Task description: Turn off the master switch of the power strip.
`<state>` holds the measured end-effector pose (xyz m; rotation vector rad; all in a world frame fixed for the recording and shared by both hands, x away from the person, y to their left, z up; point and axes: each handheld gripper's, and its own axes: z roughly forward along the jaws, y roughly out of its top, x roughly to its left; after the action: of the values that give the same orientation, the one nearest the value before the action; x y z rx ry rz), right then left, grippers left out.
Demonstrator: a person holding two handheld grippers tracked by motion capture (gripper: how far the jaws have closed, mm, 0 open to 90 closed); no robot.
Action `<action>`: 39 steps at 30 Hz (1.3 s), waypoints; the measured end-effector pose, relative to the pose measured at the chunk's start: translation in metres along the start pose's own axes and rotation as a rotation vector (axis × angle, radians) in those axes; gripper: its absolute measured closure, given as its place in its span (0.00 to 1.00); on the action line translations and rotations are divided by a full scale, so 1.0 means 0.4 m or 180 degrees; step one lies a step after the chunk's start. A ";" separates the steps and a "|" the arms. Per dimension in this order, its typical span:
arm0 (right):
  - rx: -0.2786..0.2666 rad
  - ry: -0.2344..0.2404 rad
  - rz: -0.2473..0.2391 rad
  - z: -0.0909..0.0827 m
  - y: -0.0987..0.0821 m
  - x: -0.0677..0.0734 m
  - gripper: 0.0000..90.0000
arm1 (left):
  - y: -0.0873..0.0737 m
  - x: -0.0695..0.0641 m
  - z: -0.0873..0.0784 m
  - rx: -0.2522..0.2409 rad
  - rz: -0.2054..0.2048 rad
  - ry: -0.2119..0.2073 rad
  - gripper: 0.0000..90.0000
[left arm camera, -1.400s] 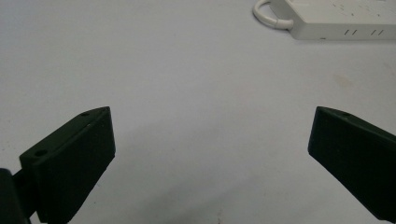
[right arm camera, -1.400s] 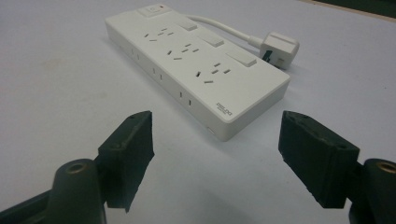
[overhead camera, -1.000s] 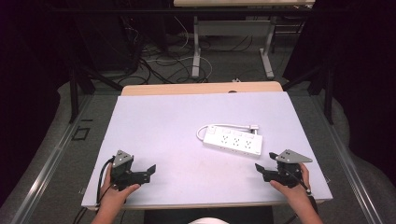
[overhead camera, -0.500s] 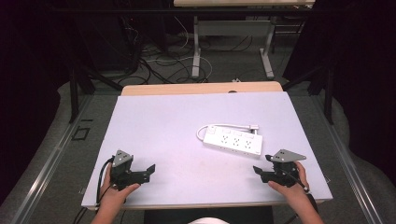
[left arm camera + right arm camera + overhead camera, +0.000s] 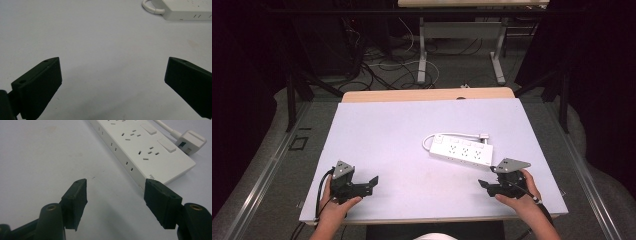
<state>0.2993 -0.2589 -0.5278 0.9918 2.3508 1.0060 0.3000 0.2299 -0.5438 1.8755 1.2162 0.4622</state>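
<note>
Table (image 5: 412, 130) and white power strip (image 5: 461, 151), right of centre, hadn't moved. Right gripper (image 5: 486, 185) had slid inward, jaws apart, just short of the strip's near end. Left gripper (image 5: 371, 182) stayed near-left, jaws wide, empty.

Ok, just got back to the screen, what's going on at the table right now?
A person holds a two-jaw claw in each hand over a pale table. Neither is gripping anything. The right claw is open, near the close end of a white power strip, which lies flat with its cord looped and its plug beside it. The left claw is open too, over bare table at the near left, well away from the strip.
</note>
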 end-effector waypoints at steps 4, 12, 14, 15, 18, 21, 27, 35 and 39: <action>0.0077 0.0017 -0.0058 0.002 0.009 0.002 0.39 | 0.000 0.000 0.000 -0.0006 0.0000 0.0002 0.01; 0.0189 0.0134 -0.0063 0.014 0.040 0.002 0.39 | 0.000 0.000 0.002 0.0011 -0.0003 0.0007 0.01; 0.0235 0.0184 -0.0049 0.021 0.057 0.006 0.40 | -0.001 -0.001 0.003 0.0000 -0.0002 0.0020 0.02; 0.0235 0.0184 -0.0049 0.021 0.057 0.006 0.40 | -0.001 -0.001 0.003 -0.0002 -0.0005 0.0020 0.02; 0.0327 0.0174 0.0027 0.025 0.074 0.012 0.39 | -0.001 -0.001 0.003 -0.0002 -0.0001 0.0024 0.02; 0.0376 0.0213 0.0074 0.038 0.094 0.018 0.40 | -0.001 0.000 0.003 -0.0003 -0.0005 0.0023 0.02; 0.0421 0.0270 0.0040 0.053 0.120 0.021 0.42 | -0.001 0.000 0.002 0.0014 -0.0005 0.0012 0.02; 0.0467 0.0359 0.0021 0.074 0.162 0.018 0.45 | -0.002 -0.001 0.003 -0.0001 -0.0005 0.0026 0.02; 0.0522 0.0404 0.0057 0.082 0.185 0.014 0.50 | -0.002 -0.001 0.003 -0.0001 -0.0003 0.0028 0.02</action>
<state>0.3485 -0.2031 -0.4948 1.0378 2.5674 0.9190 0.3002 0.2294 -0.5449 1.8744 1.2228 0.4704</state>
